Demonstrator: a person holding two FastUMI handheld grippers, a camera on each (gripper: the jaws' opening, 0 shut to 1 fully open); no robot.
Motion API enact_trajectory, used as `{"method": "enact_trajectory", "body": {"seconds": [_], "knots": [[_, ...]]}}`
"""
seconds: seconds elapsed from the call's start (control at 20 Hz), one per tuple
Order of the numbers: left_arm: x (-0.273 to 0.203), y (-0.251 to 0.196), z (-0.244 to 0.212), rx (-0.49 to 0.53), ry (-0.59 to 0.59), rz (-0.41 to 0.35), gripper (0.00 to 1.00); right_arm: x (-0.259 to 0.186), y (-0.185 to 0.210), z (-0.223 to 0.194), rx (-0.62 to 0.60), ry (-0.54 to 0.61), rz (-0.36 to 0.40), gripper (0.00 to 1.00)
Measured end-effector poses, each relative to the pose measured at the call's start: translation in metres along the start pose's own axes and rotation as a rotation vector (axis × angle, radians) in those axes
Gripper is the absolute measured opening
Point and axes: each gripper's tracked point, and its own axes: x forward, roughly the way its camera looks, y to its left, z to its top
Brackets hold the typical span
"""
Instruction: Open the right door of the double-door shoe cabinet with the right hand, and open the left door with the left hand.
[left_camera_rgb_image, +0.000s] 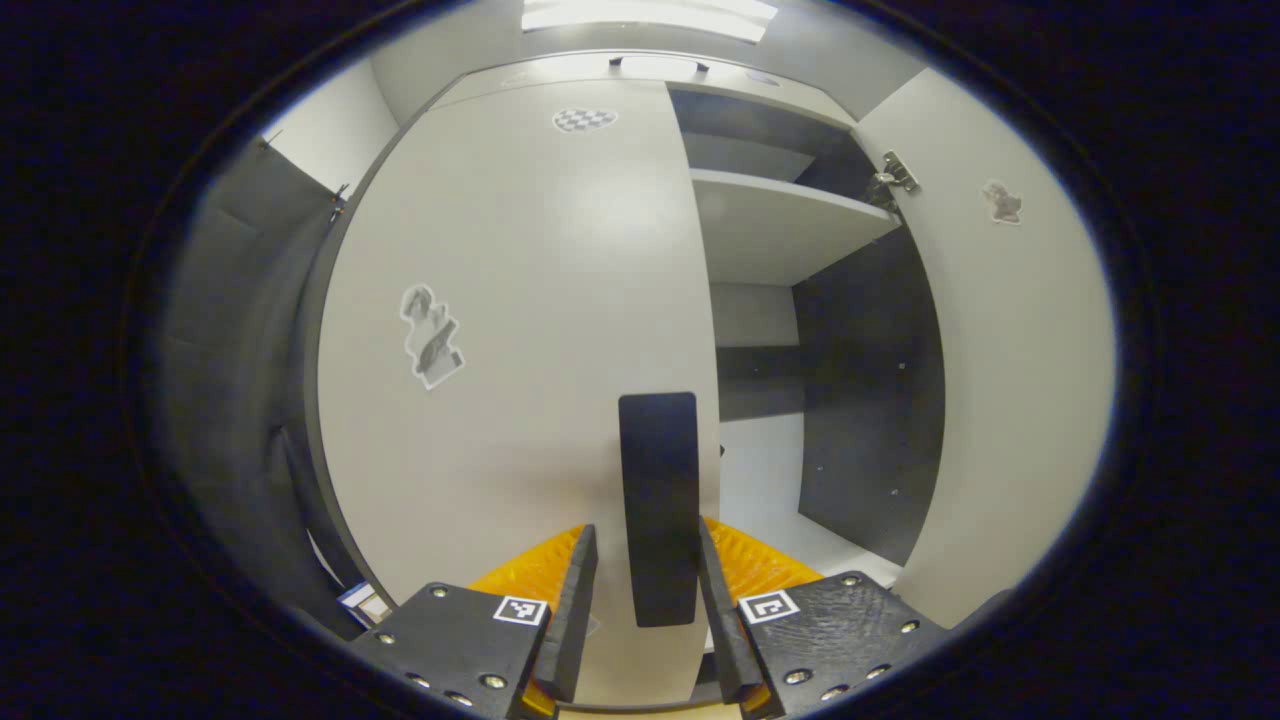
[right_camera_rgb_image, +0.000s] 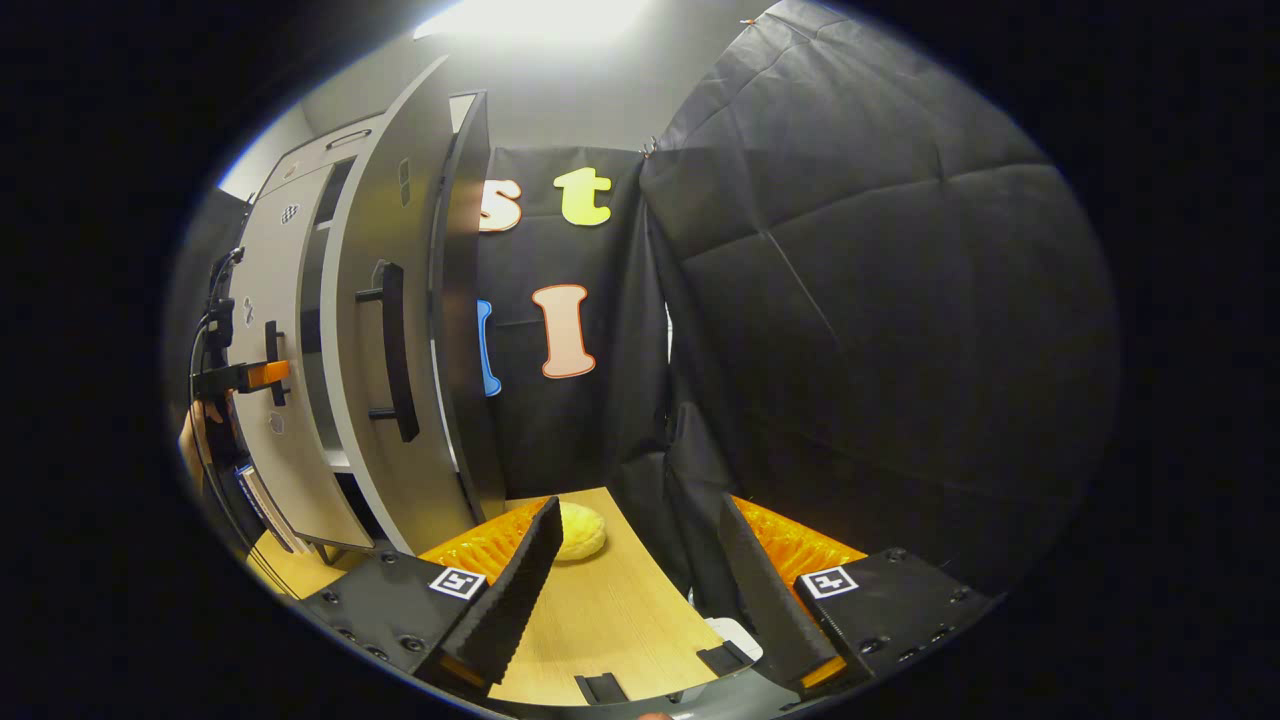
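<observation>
My left hand-held gripper (left_camera_rgb_image: 648, 590) straddles the left door's handle (left_camera_rgb_image: 658, 505), an upright bar dead ahead between my fingers, not visibly clamped. The right door (left_camera_rgb_image: 1000, 350) stands open; my right hand-held gripper (right_camera_rgb_image: 640, 585) hangs open, empty.

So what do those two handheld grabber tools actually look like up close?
Each is a two-finger clamp. On the left gripper and the right gripper, ridged fingers sit on black blocks studded with screws, each block bearing a small square black-and-white marker, with orange ribbed plastic behind. From the right gripper view, the left tool trails a black cable.
</observation>
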Motion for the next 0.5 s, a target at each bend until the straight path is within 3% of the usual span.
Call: {"method": "enact_trajectory", "body": {"seconds": [0.05,0.15,0.3,0.5], "knots": [[-0.001,-0.002,0.002,-0.025,-0.010,-0.004,0.52,0.000,-0.002,0.000,-0.003,-0.001,-0.003,0.98],[-0.003,-0.007,0.002,-0.019,-0.006,-0.017,0.32,0.000,-0.002,0.002,-0.003,-0.002,0.002,0.98],[-0.002,-0.008,0.002,0.013,0.008,-0.015,0.24,-0.002,0.001,0.002,0.000,-0.002,0.013,0.96],[-0.009,-0.005,0.000,-0.004,0.002,-0.046,0.17,0.001,0.011,0.004,-0.005,-0.002,0.037,1.00]]}}
